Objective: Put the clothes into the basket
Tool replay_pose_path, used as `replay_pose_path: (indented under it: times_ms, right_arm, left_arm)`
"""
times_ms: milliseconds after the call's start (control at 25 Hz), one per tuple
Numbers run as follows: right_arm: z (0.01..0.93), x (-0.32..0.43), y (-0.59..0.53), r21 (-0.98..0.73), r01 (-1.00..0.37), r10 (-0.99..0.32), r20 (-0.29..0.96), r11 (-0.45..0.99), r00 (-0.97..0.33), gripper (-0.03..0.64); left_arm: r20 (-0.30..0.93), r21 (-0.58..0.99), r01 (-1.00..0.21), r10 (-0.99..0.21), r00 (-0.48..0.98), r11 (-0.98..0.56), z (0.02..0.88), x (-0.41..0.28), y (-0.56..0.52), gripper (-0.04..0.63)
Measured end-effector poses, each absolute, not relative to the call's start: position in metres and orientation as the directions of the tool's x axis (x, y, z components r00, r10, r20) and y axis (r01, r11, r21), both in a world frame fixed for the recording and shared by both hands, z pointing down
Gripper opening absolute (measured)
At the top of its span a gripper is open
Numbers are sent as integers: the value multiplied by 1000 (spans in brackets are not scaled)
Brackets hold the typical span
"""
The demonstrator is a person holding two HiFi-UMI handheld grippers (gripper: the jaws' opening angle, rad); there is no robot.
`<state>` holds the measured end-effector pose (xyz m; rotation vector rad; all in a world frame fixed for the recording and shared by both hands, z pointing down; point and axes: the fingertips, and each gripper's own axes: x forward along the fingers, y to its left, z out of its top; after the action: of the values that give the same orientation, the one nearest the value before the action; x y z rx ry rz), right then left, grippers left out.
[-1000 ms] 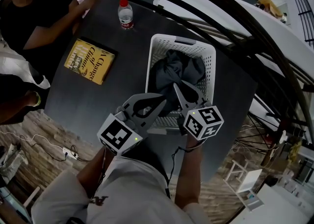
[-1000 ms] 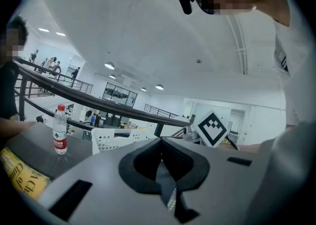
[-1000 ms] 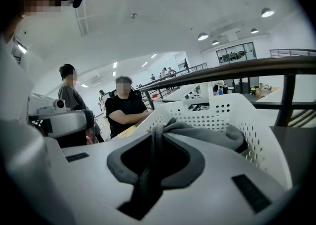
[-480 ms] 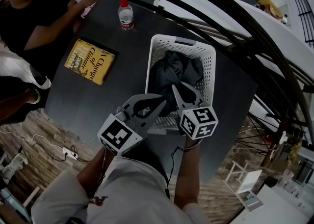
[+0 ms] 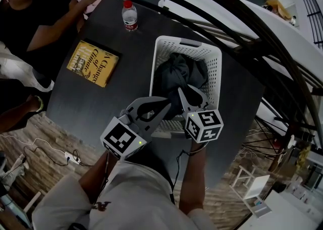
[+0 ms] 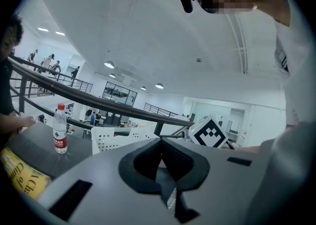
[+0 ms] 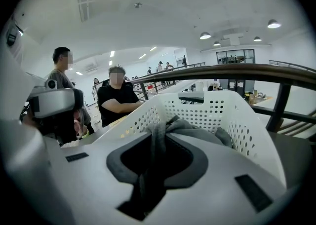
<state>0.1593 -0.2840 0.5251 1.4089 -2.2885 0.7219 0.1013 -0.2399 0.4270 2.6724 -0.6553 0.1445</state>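
My right gripper was pinching a fold of the grey garment. The rest lay bunched straight ahead of it, inside the white basket toward the table's right edge. My left gripper, pressed together and empty, sat by the basket's near rim, so I judged the right hand nearer.

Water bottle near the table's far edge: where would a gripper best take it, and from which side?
Grip the water bottle across its round body at the label, below the red cap, coming in level from the near side. It stands upright on the table, with the book lying apart from it, so a side approach looks unobstructed.
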Motion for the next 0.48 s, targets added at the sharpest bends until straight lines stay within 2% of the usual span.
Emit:
replay_pose_path:
  times_ms: [120, 320, 480]
  right_arm:
    - [524, 159, -284, -231, -897, -716, 541, 377, -440, 71]
    - [523, 152, -282, -211, -889, -704, 548, 405, -451, 150]
    - [518, 153, -280, -162, -899, -711, 562, 407, -423, 181]
  left_arm:
    - [199, 339, -462, -417, 887, -820, 426, 101, -239, 5]
    - [192, 339, -457, -415, 889, -822, 426, 102, -237, 5]
    - [184, 335, -458, -420, 889, -823, 423, 102, -237, 5]
